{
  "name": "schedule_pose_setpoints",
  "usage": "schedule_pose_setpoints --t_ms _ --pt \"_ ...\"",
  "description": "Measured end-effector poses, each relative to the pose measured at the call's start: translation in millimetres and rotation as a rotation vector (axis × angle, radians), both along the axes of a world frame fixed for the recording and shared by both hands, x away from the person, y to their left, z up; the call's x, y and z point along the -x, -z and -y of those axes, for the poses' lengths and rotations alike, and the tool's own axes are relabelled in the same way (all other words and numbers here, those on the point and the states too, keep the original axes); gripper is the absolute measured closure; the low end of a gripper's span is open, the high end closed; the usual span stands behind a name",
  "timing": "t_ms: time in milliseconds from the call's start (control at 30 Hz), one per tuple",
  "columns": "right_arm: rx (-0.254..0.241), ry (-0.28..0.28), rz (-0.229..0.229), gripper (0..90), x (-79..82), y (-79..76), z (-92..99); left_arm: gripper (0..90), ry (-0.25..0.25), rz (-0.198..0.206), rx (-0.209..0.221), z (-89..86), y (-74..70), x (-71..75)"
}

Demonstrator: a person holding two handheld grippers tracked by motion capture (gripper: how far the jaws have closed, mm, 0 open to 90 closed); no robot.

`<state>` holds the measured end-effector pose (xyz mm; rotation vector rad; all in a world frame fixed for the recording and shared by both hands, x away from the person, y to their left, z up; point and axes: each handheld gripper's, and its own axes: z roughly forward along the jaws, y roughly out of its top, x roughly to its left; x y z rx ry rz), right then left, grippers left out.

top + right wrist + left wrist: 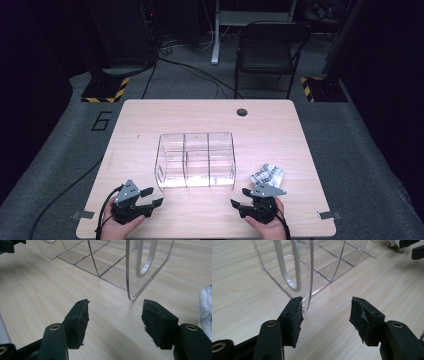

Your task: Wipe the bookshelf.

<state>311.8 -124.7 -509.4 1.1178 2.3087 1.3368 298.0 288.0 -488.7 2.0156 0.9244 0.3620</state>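
Observation:
A clear plastic box (196, 186) with several compartments and a slot handle at each end stands in the middle of the wooden table (150, 117). A crumpled grey-and-white cloth (267, 175) lies by its near right corner. My left gripper (156, 196) is low over the table in front of the box's near left corner, open and holding nothing. In the left gripper view, the left gripper (325, 311) points past that corner of the box (294, 265). My right gripper (239, 197) is open at the near right corner. In the right gripper view, the right gripper (115, 311) faces the box (140, 270), with the cloth (206, 307) at the edge.
The table's near edge (200, 235) runs just behind both hands. A round cable hole (242, 112) sits near the far edge. A black chair (270, 45) and stands with striped bases (105, 92) are on the floor beyond the table.

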Motion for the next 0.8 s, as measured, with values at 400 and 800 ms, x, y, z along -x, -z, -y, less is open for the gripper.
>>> schedule_pose_setpoints --t_ms 400,800 --pt "-0.017 0.013 -0.004 38.5 -2.3 0.4 4.3 44.1 0.047 -0.021 -0.05 9.9 8.3 0.1" --pt "-0.038 0.019 -0.019 38.8 -3.6 2.2 6.3 44.1 0.059 -0.029 -0.063 13.1 10.1 0.4"
